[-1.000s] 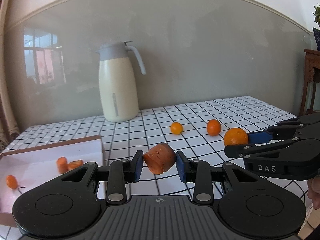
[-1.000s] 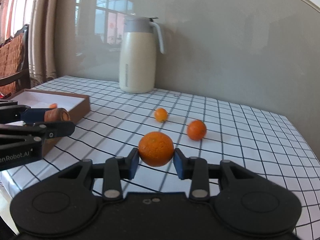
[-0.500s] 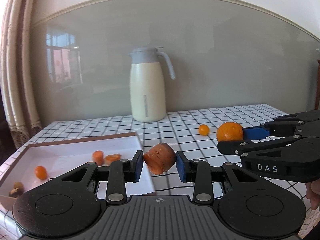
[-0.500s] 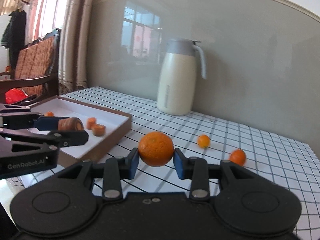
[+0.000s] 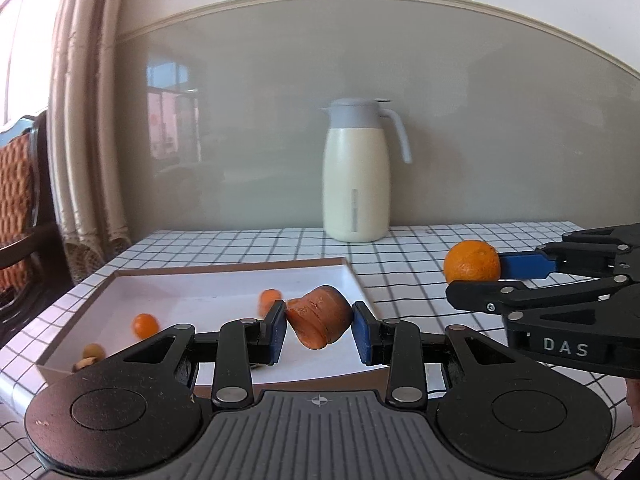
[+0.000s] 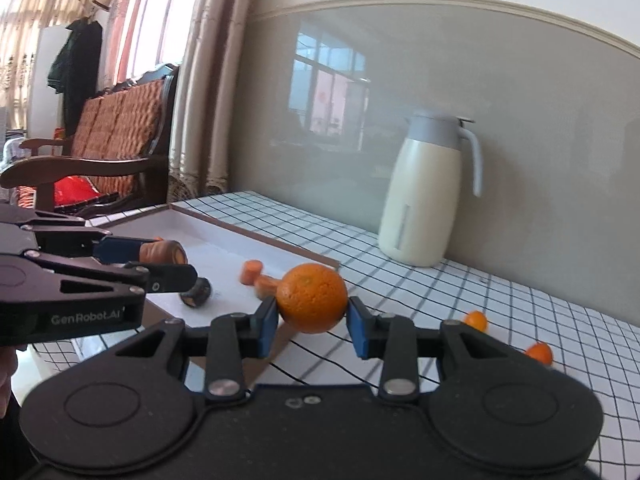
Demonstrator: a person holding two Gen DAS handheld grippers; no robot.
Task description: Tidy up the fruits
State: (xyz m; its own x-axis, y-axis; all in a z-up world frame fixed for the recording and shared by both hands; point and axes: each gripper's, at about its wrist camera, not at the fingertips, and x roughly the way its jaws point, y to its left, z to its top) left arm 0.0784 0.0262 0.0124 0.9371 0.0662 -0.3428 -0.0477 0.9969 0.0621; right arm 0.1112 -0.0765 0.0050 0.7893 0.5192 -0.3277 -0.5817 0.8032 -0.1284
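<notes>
Checked tablecloth (image 5: 400, 240) by a grey wall, jug (image 5: 356, 172) standing behind | my left gripper (image 5: 320, 330) is clamping a carrot chunk (image 5: 320, 316) over the tray (image 5: 224, 272) | my right gripper (image 6: 312, 322) is clamping an orange (image 6: 312, 298) beside the tray's near-right corner, tray lying leftward.

The white floor of the tray (image 5: 208, 300) is mostly bare in the middle (small pieces lie toward its near-left corner and right side). Its low rim stands all round. On the desk (image 6: 500, 304), the jug (image 6: 424, 196) blocks the far edge by the wall; two small oranges (image 6: 476, 320) lie right, open cloth between.
</notes>
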